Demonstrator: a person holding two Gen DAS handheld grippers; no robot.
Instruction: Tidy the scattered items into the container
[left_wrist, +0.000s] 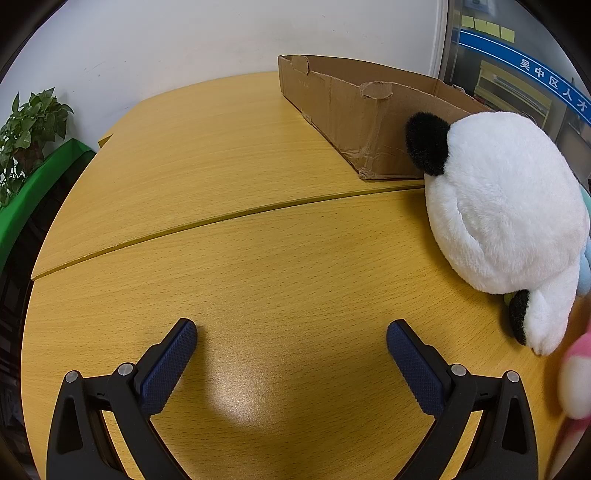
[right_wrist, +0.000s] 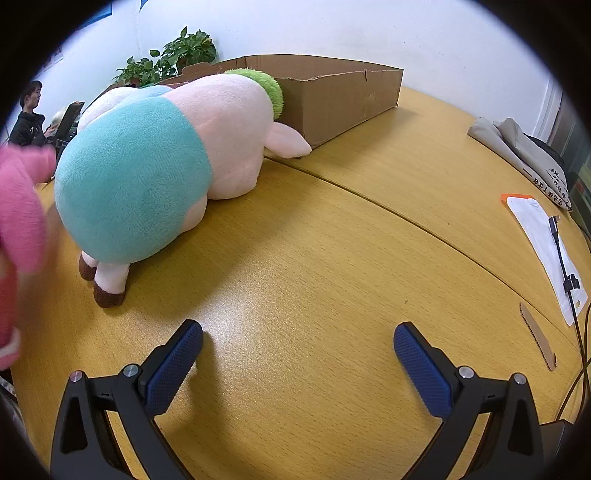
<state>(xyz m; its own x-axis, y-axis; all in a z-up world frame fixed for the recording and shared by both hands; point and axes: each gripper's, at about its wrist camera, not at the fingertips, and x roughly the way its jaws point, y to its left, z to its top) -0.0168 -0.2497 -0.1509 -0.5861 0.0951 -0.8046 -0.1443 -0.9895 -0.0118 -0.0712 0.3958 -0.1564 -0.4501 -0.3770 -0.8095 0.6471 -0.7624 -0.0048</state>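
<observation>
Left tool (left_wrist: 291, 334) and right tool (right_wrist: 298, 336) both spread wide, empty, over wooden counter (left_wrist: 258, 266). White panda plush (left_wrist: 506, 218) and teal-pink plush (right_wrist: 155, 166) lie on counter against cardboard box (left_wrist: 354, 110) at far edge.

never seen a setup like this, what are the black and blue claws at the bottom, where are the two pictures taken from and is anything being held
Those claws are hand-held grippers, one in each of a person's hands, each carrying a camera looking along its fingers. The left gripper is open and empty above the wooden table; its picture shows a white and black plush toy beside the cardboard box. The right gripper, also open and empty, sees a pink and teal plush toy near that box. Nothing is held.
</observation>
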